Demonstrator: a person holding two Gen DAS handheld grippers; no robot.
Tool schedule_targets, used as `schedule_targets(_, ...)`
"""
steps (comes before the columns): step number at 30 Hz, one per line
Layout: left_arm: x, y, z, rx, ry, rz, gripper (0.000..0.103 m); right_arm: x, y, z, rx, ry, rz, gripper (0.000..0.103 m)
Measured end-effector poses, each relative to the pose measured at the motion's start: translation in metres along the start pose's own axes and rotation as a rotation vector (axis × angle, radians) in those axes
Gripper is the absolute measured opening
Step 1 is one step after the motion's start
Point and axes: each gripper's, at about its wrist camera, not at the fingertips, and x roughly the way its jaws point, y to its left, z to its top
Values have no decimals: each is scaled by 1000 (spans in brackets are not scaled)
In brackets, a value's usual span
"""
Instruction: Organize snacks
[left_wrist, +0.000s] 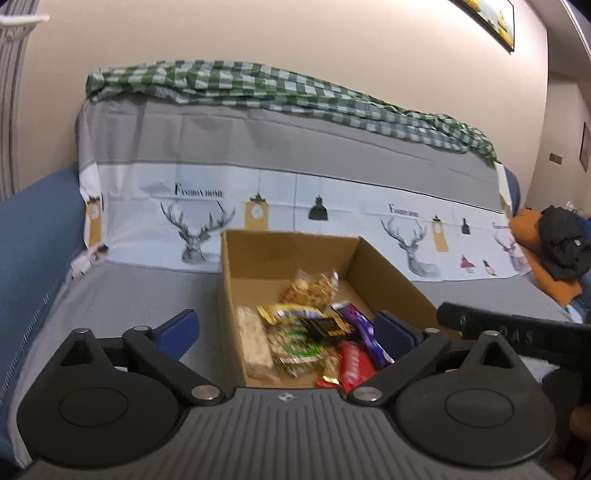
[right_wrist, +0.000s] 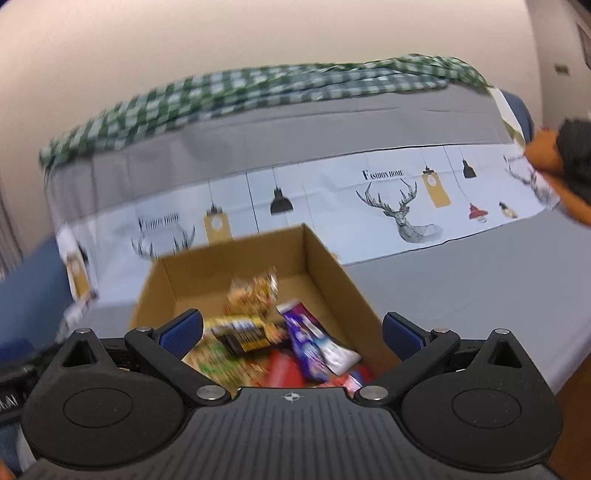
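An open cardboard box (left_wrist: 388, 273) (right_wrist: 332, 266) sits on a grey-covered sofa seat. Several snack packs lie inside: a clear bag of mixed nuts (left_wrist: 314, 286) (right_wrist: 255, 291), a yellow wrapper (left_wrist: 288, 313), a purple bar (left_wrist: 364, 332) (right_wrist: 306, 343), a red pack (left_wrist: 352, 365), a green-printed bag (left_wrist: 295, 349) and a pale bar (left_wrist: 255, 345). My left gripper (left_wrist: 284, 326) hovers open above the box's near end, its blue pads (left_wrist: 181, 328) wide apart and empty. My right gripper (right_wrist: 291, 330) is also open and empty over the box. The right view is blurred.
The sofa back wears a grey cover with deer and lamp prints (left_wrist: 258, 206); a green checked cloth (left_wrist: 258, 85) lies along its top. Orange and black items (left_wrist: 554, 251) are piled at the right. The other gripper's black body (left_wrist: 517, 328) reaches in from the right of the left wrist view.
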Motion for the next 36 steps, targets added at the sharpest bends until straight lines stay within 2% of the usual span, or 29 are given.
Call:
schedule_targets(3, 0, 2, -14, -33, 33, -27, 102, -9, -9, -14, -33, 32, 17, 102)
schedule_targets(6, 4, 3, -27, -53, 93, -14, 102, -13, -18, -28, 12, 68, -2, 102)
schedule_targets(9, 7, 3, -36, -48, 133, 24, 102, -18, -21, -35, 19, 11, 23, 102)
schedule_targets(11, 7, 2, -39, -33, 136, 32, 102, -13, -21, -36, 22, 37, 28, 102)
schedule_targets(22, 12, 2, -39, -36, 169, 47, 102, -14, -6, -39, -35, 7, 64, 102)
schedule_targets(36, 15, -3, -39, -41, 193, 56, 102, -13, -13, -38, -11, 1, 68, 102)
